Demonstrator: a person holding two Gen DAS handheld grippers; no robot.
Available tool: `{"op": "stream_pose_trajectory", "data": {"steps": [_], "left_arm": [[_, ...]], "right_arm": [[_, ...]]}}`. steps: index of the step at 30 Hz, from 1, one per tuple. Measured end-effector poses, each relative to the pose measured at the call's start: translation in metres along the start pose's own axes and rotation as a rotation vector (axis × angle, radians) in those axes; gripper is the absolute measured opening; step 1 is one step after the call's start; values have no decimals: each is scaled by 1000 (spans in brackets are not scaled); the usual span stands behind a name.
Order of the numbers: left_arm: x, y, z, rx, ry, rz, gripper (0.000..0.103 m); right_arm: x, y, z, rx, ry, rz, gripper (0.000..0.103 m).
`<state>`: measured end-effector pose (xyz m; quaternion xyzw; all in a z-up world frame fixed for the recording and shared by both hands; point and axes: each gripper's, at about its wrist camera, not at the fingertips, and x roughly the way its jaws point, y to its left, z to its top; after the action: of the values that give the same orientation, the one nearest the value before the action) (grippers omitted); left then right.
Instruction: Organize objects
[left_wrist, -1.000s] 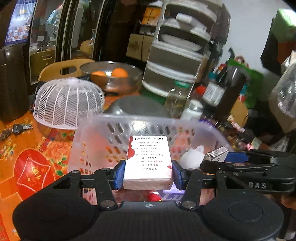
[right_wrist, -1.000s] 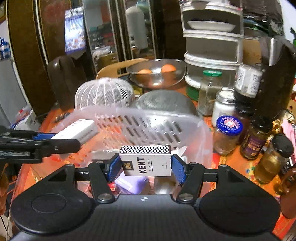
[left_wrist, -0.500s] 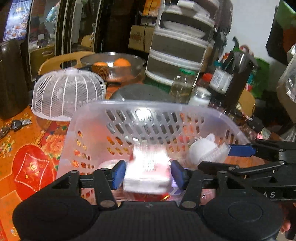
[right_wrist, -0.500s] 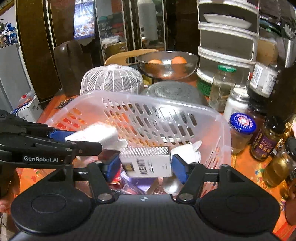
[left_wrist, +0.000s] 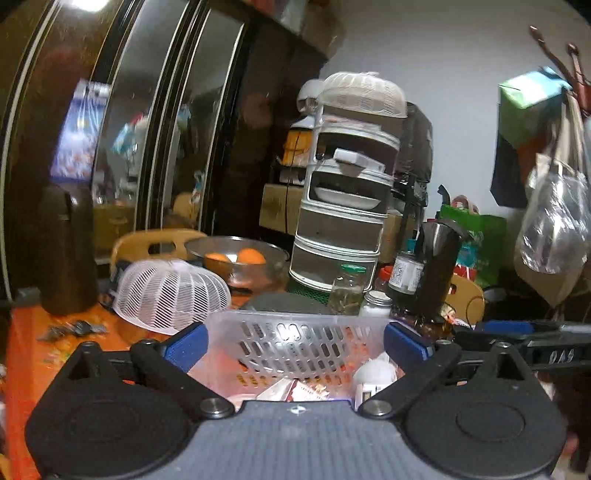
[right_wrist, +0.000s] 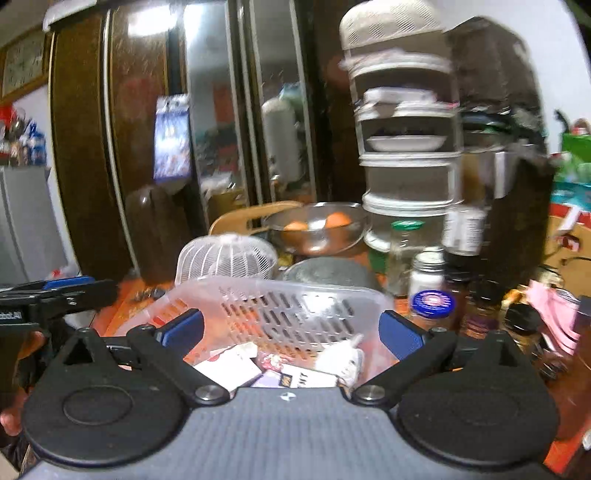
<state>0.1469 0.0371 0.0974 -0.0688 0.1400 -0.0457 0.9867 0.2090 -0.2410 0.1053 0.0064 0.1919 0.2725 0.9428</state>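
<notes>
A clear plastic basket (left_wrist: 295, 341) (right_wrist: 280, 314) sits on the orange table in front of both grippers. My left gripper (left_wrist: 295, 345) is open and empty above the basket's near side. My right gripper (right_wrist: 291, 332) is open and empty too. In the basket lie the white tissue pack (left_wrist: 280, 389) (right_wrist: 231, 363), the KENT cigarette box (right_wrist: 299, 378) and a white crumpled item (left_wrist: 373, 373) (right_wrist: 341, 360). Each gripper shows at the edge of the other's view: the right one (left_wrist: 517, 332), the left one (right_wrist: 55, 291).
Behind the basket stand a white mesh food cover (left_wrist: 170, 291), a metal bowl with oranges (left_wrist: 236, 258), a grey lid (right_wrist: 325, 271), several jars and bottles (right_wrist: 432, 299) and a stacked white rack (left_wrist: 343, 206). A dark jug (left_wrist: 66, 251) stands at left.
Both grippers opened and let go: the tissue pack and the KENT box now lie in the basket. Both grippers rose and tilted up, so more of the room shows.
</notes>
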Motion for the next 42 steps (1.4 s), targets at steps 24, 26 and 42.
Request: {"op": "stream_pose_trajectory", "data": {"steps": [24, 26, 42], "left_arm": [[-6, -17, -18, 26, 169, 1, 103], [-5, -20, -20, 27, 174, 2, 103], [-2, -34, -18, 64, 221, 47, 103]], "right_arm": [[-6, 8, -23, 31, 156, -42, 103], [-6, 8, -24, 36, 156, -56, 103], [-4, 12, -28, 25, 183, -86, 103]]}}
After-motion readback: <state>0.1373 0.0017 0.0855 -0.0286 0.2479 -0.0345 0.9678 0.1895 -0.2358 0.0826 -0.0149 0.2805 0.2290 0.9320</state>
